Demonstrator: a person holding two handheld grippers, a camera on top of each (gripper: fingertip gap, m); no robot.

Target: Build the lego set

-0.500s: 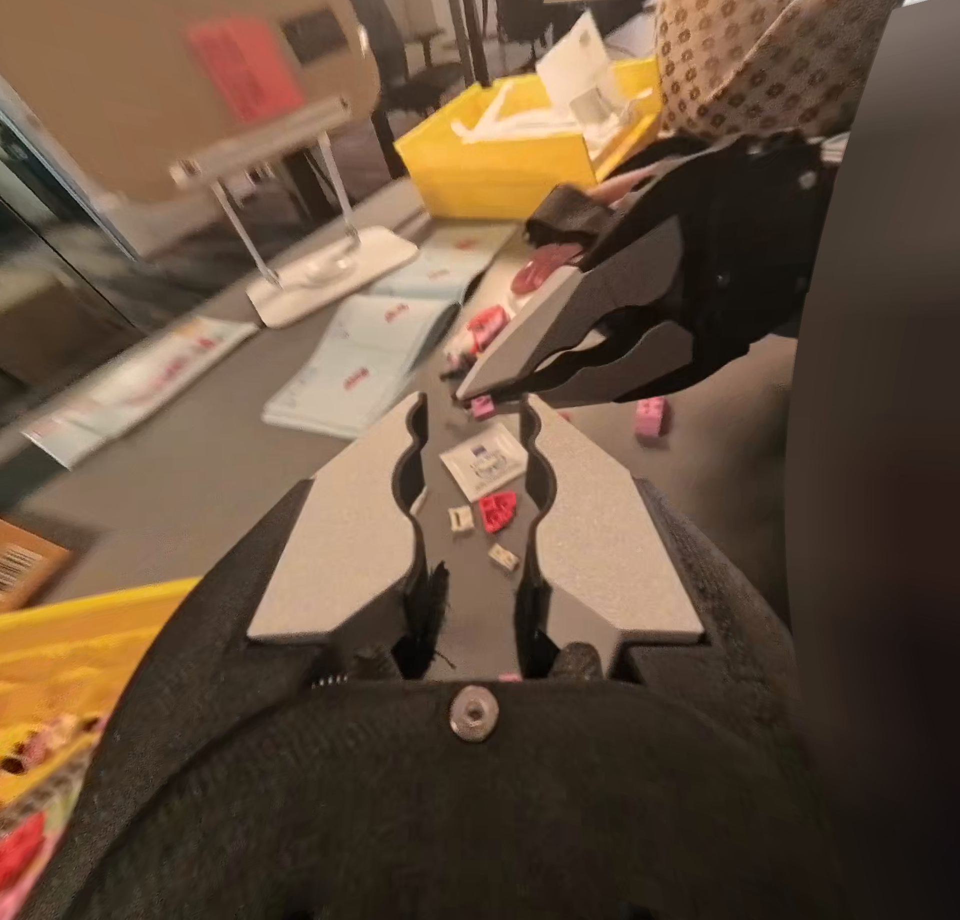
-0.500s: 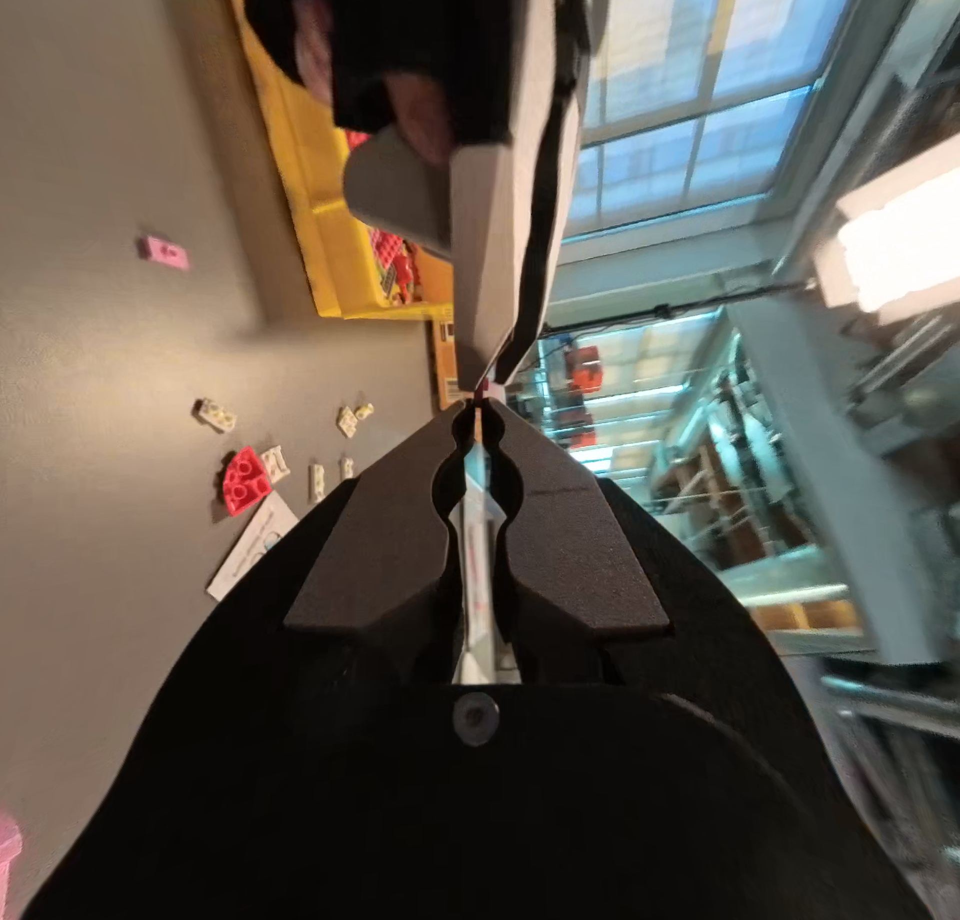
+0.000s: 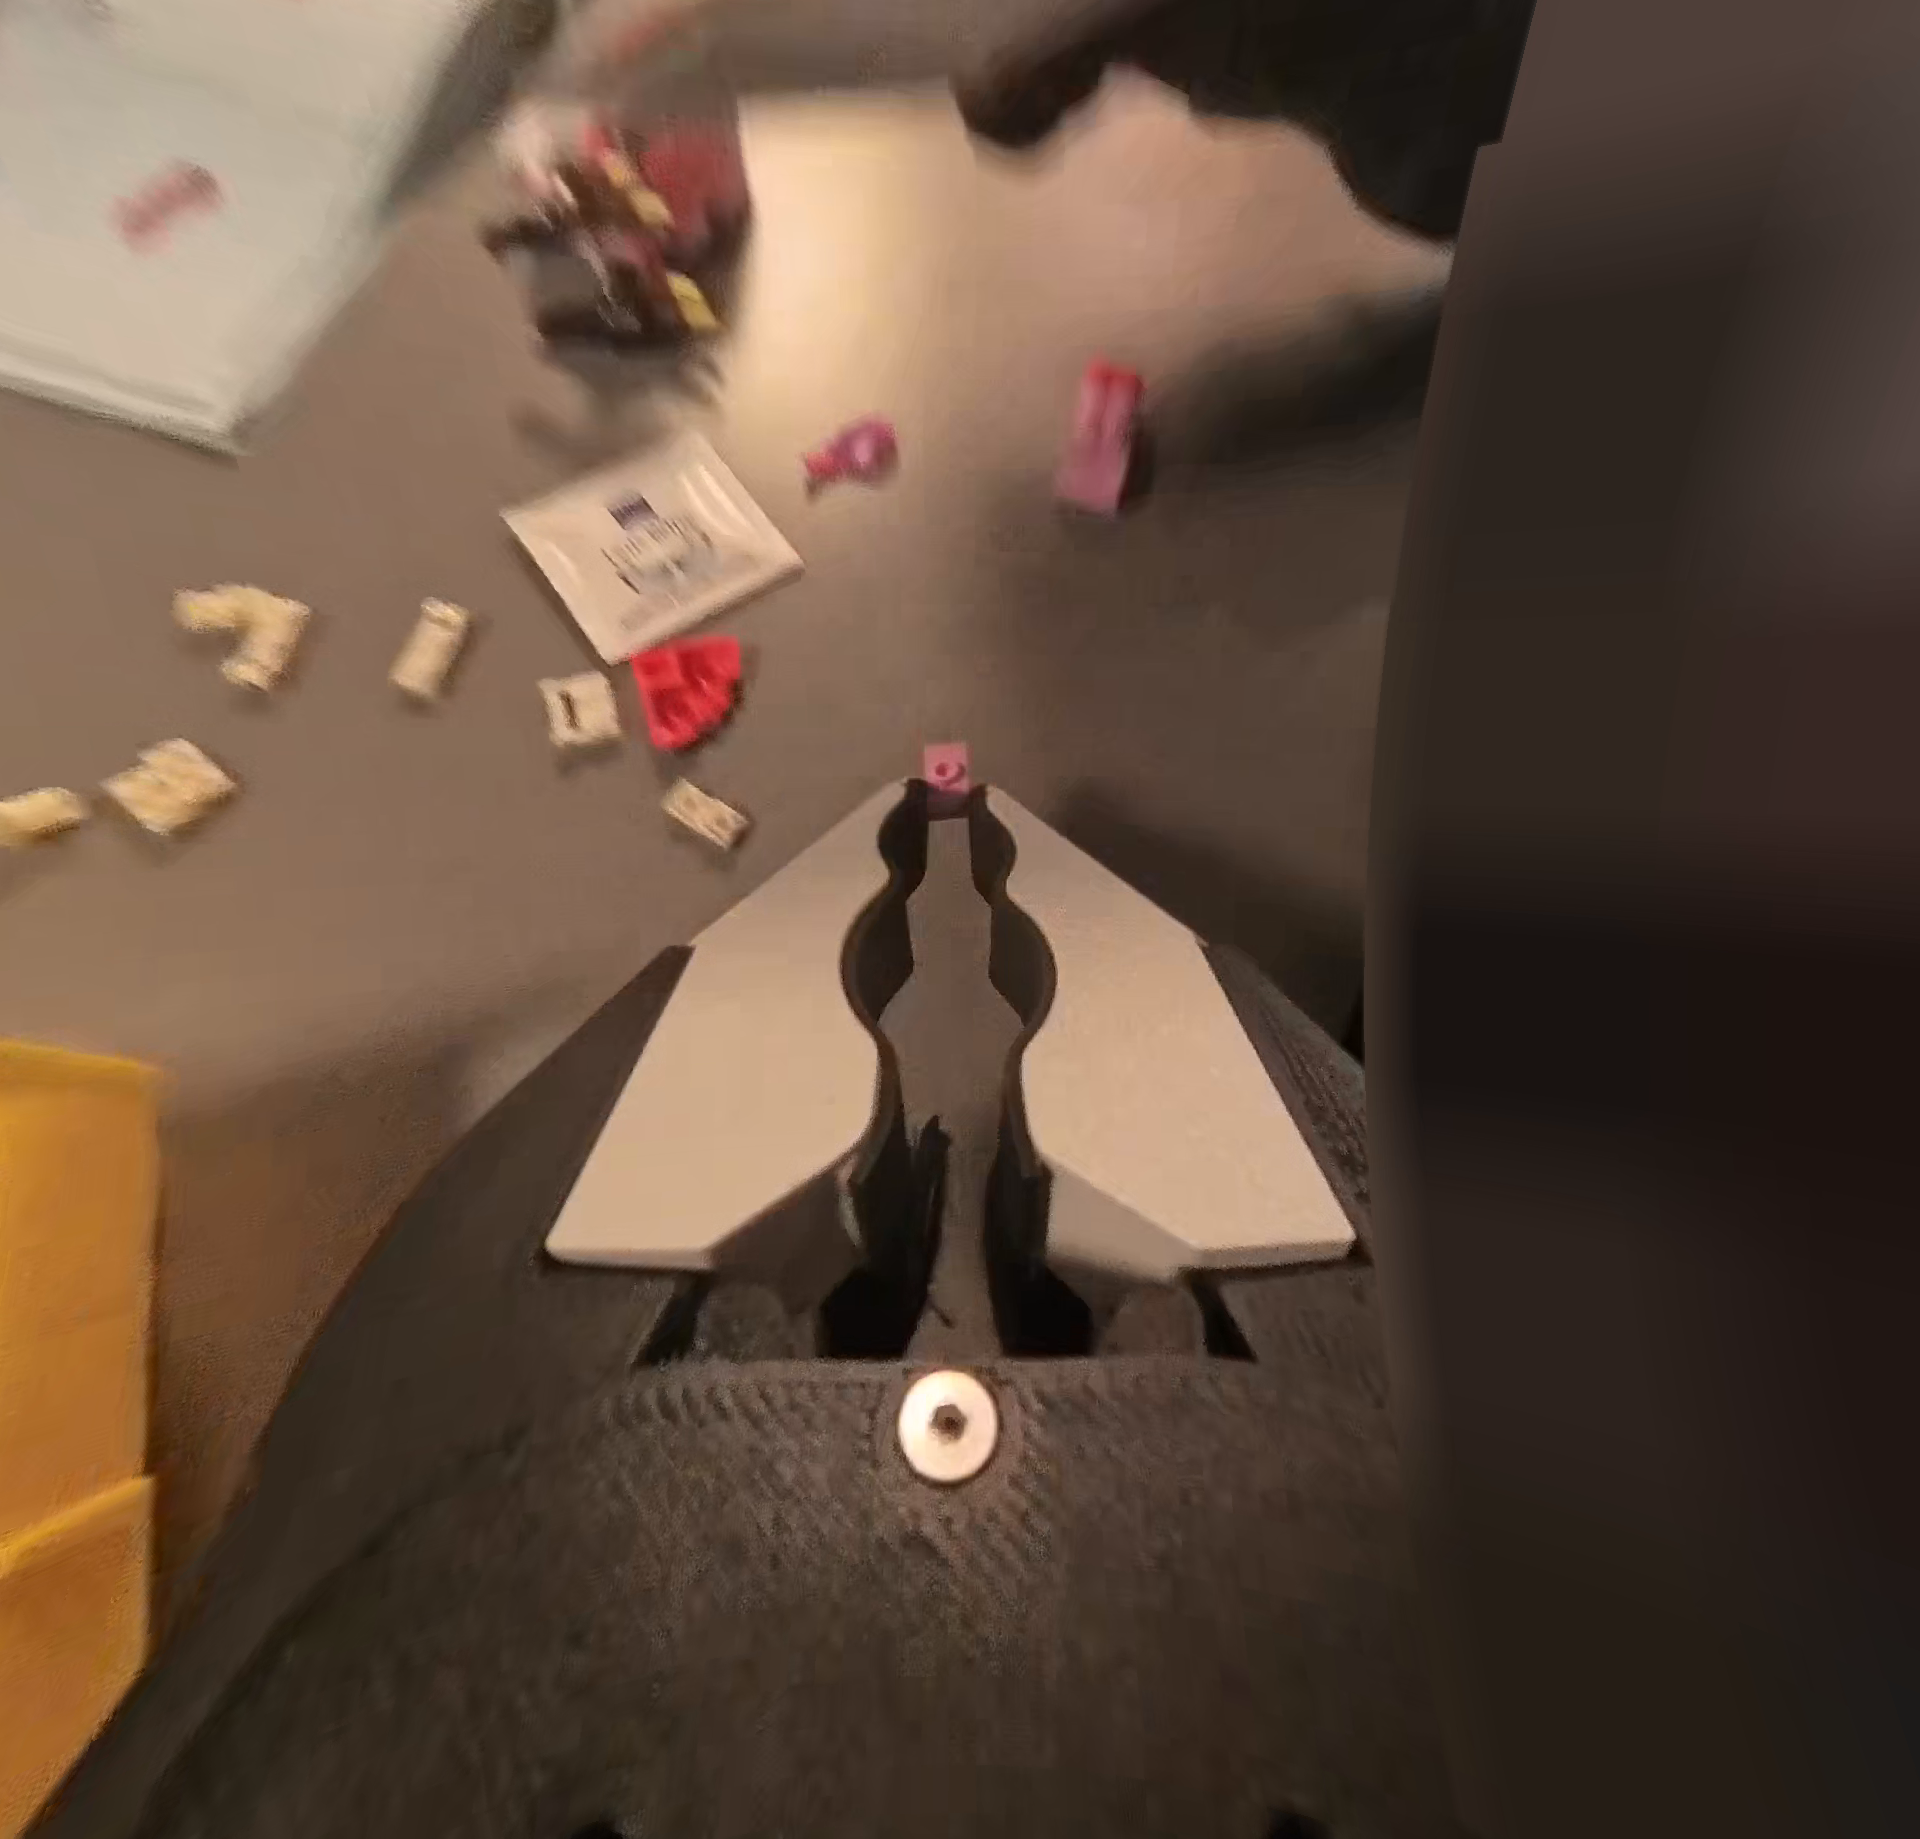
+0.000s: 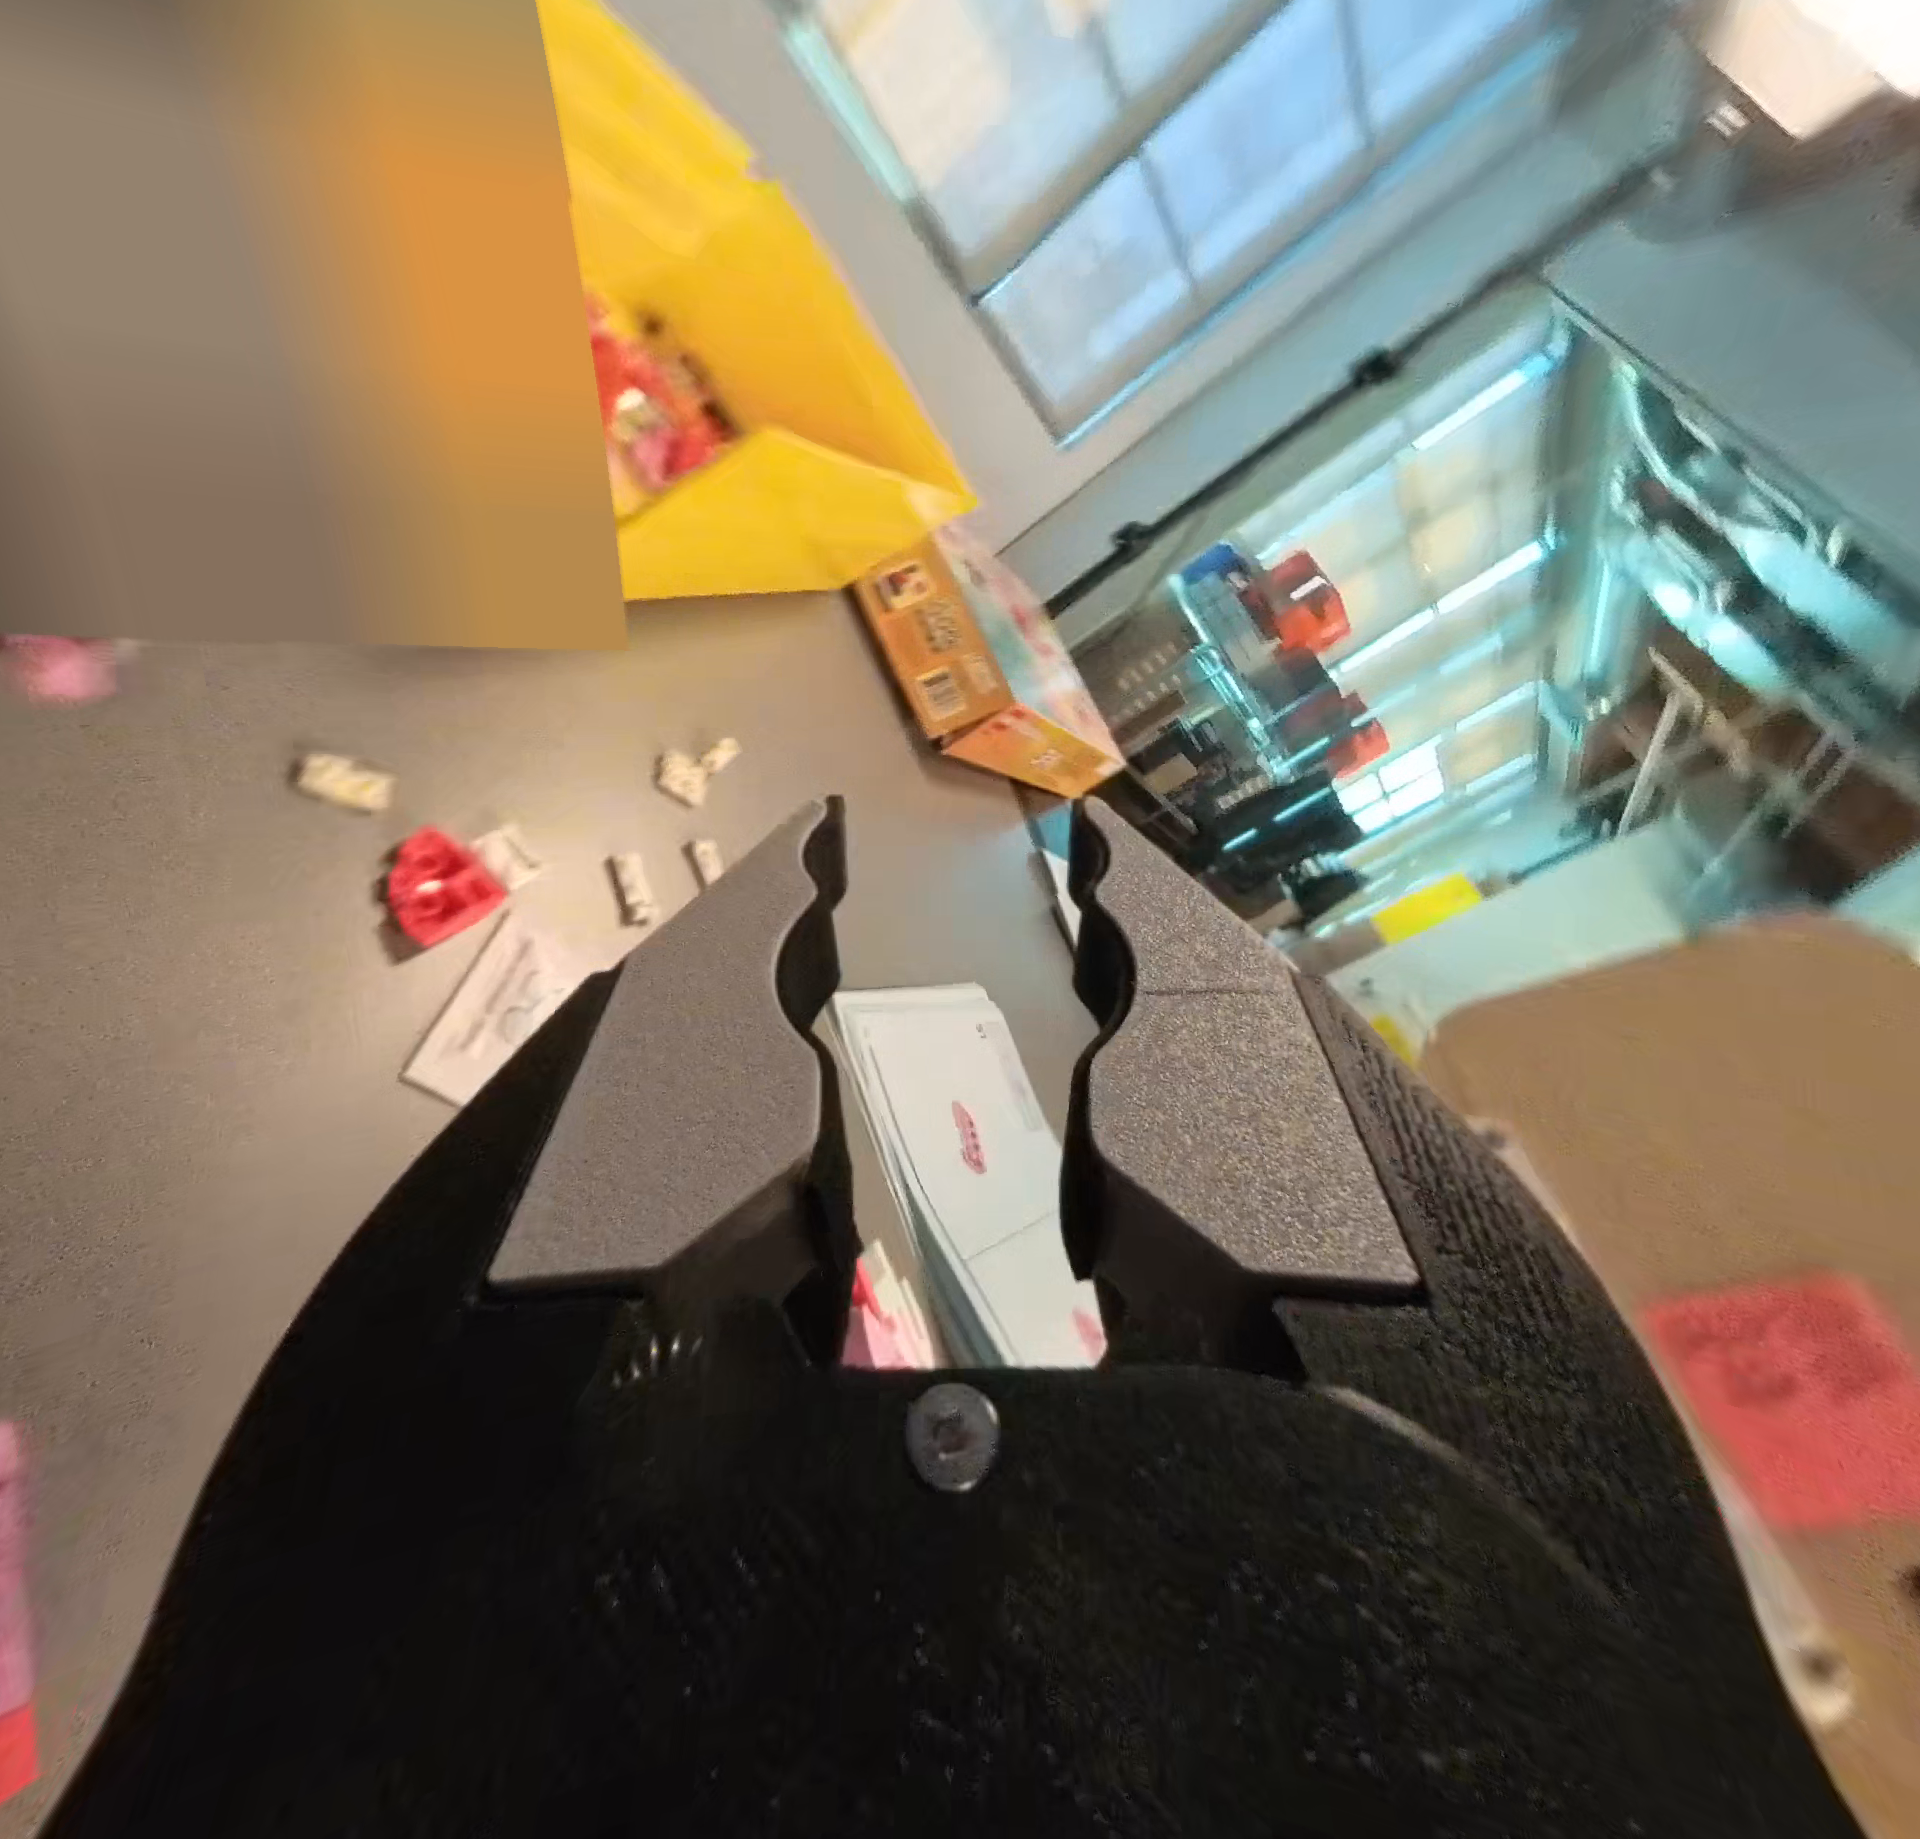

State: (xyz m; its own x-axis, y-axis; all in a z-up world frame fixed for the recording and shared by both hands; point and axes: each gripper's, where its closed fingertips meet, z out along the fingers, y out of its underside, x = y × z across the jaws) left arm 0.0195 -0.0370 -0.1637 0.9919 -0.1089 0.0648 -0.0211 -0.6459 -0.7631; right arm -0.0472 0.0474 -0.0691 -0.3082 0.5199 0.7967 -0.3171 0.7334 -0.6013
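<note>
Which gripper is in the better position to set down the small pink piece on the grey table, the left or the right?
Left, probably. The left gripper pinches the small pink piece at its fingertips, above the grey table. The right gripper is open with nothing between its fingers.

Grey table (image 4: pixel 208 1114), big windows (image 4: pixel 1143 179) w/ daylight, shelving (image 4: pixel 1714 646) behind

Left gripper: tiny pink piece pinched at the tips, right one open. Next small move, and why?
Probably steady the left gripper before moving on: the small pink piece sits only at the very fingertips, half sticking out, and the view is motion-blurred. The right gripper is open and holds nothing.
</note>
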